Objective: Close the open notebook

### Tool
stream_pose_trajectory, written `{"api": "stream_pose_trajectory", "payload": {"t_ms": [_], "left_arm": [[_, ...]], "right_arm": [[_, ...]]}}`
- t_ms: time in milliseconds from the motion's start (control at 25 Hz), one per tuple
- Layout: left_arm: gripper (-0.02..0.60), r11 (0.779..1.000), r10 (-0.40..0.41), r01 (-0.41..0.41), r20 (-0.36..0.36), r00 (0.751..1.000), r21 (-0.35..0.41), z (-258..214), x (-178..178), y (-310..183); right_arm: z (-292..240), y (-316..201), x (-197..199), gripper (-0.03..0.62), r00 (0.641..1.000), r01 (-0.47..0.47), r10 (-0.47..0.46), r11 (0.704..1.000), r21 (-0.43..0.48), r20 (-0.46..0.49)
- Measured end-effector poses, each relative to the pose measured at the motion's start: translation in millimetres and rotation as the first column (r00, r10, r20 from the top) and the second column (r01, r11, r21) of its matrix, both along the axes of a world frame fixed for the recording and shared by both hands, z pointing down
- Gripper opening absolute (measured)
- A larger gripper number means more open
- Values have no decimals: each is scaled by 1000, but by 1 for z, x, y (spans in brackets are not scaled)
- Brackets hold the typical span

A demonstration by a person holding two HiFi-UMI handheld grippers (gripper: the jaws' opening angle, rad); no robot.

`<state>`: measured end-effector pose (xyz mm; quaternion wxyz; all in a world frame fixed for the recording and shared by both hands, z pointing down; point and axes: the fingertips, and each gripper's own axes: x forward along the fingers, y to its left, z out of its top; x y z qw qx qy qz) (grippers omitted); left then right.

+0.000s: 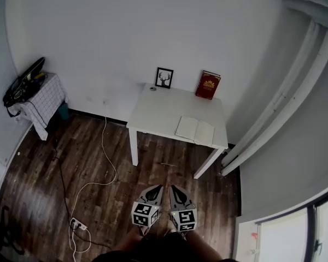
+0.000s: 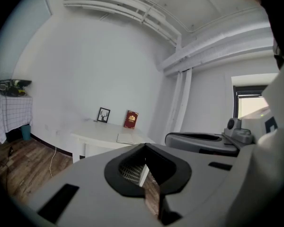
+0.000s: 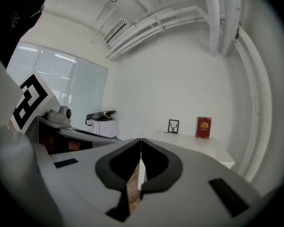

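An open notebook [image 1: 195, 130] with blank white pages lies flat near the front right of a small white table [image 1: 158, 109]; the same notebook [image 2: 127, 138] shows in the left gripper view. Both grippers hang side by side over the wooden floor, well short of the table. My left gripper [image 1: 158, 188] has its jaws together at the tips, nothing between them; its own view [image 2: 145, 146] shows the same. My right gripper [image 1: 174, 188] is shut and empty too, its tips [image 3: 141, 141] meeting.
A framed deer picture [image 1: 164, 78] and a red book [image 1: 208, 84] lean on the wall at the table's back. A side table with checked cloth [image 1: 41, 102] stands left. A white cable [image 1: 101, 168] and power strip [image 1: 78, 224] lie on the floor. Pipes [image 1: 273, 124] run right.
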<state>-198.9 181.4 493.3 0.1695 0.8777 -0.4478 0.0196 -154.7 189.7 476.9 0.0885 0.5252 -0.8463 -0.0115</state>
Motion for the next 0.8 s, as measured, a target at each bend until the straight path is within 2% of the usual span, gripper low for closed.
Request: {"api": "stream_pose_trajectory", "payload": {"t_ms": [240, 600, 800], "left_arm": [[3, 999, 51, -51, 7, 999, -7, 5, 20, -31], [3, 998, 68, -68, 25, 997, 8, -2, 65, -133], [3, 996, 91, -90, 30, 995, -22, 5, 97, -185]], "right_arm": [[1, -36, 13, 23, 1000, -26, 26, 1000, 7, 11], [-8, -142, 52, 23, 999, -21, 20, 999, 27, 37], [-7, -194, 84, 23, 999, -42, 41, 999, 21, 32]]}}
